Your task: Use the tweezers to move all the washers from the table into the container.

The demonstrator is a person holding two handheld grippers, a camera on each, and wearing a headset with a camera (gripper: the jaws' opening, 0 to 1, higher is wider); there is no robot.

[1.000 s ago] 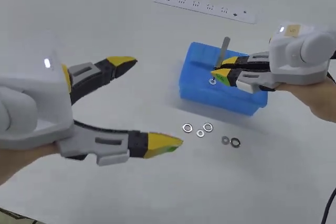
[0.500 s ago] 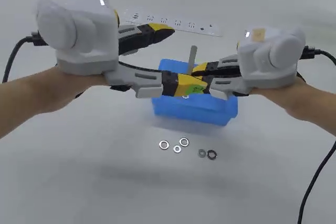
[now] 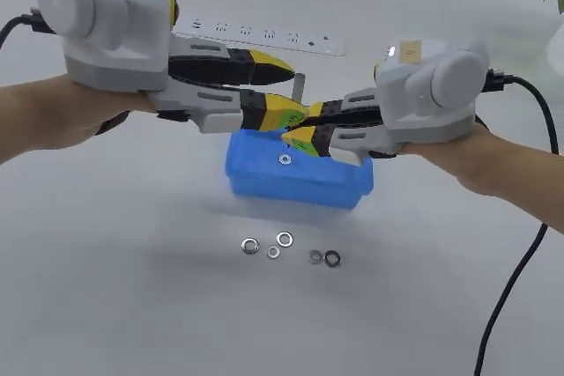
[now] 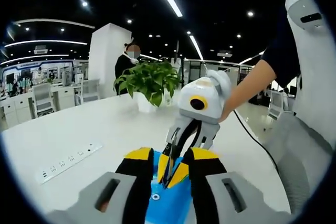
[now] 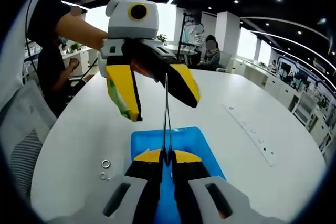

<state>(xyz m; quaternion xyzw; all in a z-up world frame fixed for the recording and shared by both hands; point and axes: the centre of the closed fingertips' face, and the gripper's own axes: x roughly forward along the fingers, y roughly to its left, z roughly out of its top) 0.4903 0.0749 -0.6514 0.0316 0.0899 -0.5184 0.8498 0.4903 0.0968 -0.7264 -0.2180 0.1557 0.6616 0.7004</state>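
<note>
The blue container (image 3: pixel 308 184) sits mid-table with one washer (image 3: pixel 284 159) inside. Several washers (image 3: pixel 284 239) lie on the table just in front of it. My right gripper (image 3: pixel 295 136) hovers over the container, shut on the thin grey tweezers (image 3: pixel 299 85), which stand up between its jaws (image 5: pixel 167 157). My left gripper (image 3: pixel 296 92) reaches in from the left, open, its jaws on either side of the tweezers' upper end (image 5: pixel 166 85). In the left gripper view my own yellow-tipped gripper (image 4: pixel 170 156) frames the tweezers (image 4: pixel 171 148) and the container (image 4: pixel 168 205).
A white power strip (image 3: pixel 264 37) lies behind the container, also in the right gripper view as a strip (image 5: pixel 252 129). A potted plant (image 4: pixel 149 80) stands at the far table edge, with people beyond. A black cable (image 3: pixel 520 270) trails off to the right.
My left gripper has swung up from the lower left to the container, its open jaws now flanking the tweezers. The right gripper stays shut on them. The head camera has shifted.
</note>
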